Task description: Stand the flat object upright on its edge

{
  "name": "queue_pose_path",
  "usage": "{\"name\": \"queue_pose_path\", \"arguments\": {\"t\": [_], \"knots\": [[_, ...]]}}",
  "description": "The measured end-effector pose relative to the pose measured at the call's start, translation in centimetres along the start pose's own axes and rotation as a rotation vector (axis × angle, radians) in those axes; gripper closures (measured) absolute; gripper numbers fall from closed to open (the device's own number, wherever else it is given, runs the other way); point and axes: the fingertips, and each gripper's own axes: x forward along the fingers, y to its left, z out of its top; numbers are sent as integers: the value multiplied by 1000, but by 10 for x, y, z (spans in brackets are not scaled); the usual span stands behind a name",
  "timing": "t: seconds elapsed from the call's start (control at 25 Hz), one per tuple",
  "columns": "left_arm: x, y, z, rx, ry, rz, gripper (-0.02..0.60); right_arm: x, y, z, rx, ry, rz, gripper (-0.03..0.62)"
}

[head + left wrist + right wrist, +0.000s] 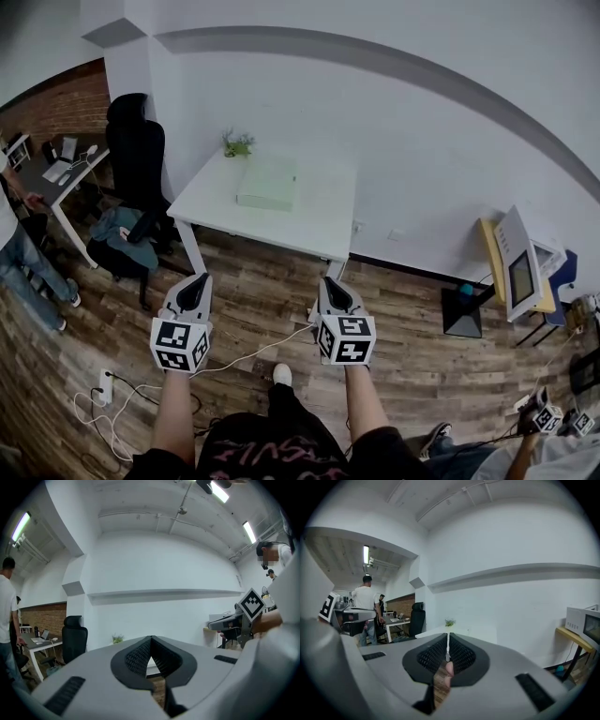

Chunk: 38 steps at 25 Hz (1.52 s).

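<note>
A pale green flat object (267,182) lies flat on the white table (319,220) against the wall, with a small potted plant (238,143) behind its left corner. Both grippers hover over the wooden floor, well short of the table's front edge. The left gripper (195,281) is shut with nothing between its jaws, and the left gripper view shows its pads (140,656) meeting at the tip. The right gripper (335,283) is also shut and empty; its pads (459,654) leave only a thin slit. The plant (449,622) and the table top (480,631) show beyond them.
A black office chair (137,150) and a dark bag (120,239) stand left of the table. A person (21,253) stands at a second desk (66,173) far left. Cables (117,398) lie on the floor. A yellow stand (497,262) with a white appliance (520,267) is at the right.
</note>
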Motion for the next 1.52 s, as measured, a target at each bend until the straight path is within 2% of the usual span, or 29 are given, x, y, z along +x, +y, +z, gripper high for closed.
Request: {"name": "queue_pose_path", "arguments": {"t": [0.48, 0.76, 1.24, 1.52], "knots": [[67, 47, -29, -21, 56, 21, 567, 90, -10, -13, -1, 37, 7, 565], [139, 74, -48, -36, 106, 35, 566, 165, -38, -17, 20, 74, 21, 565], [279, 108, -55, -35, 164, 50, 567, 302, -100, -13, 45, 134, 44, 565], [329, 123, -58, -44, 186, 69, 567, 359, -117, -4, 63, 149, 76, 565]]}}
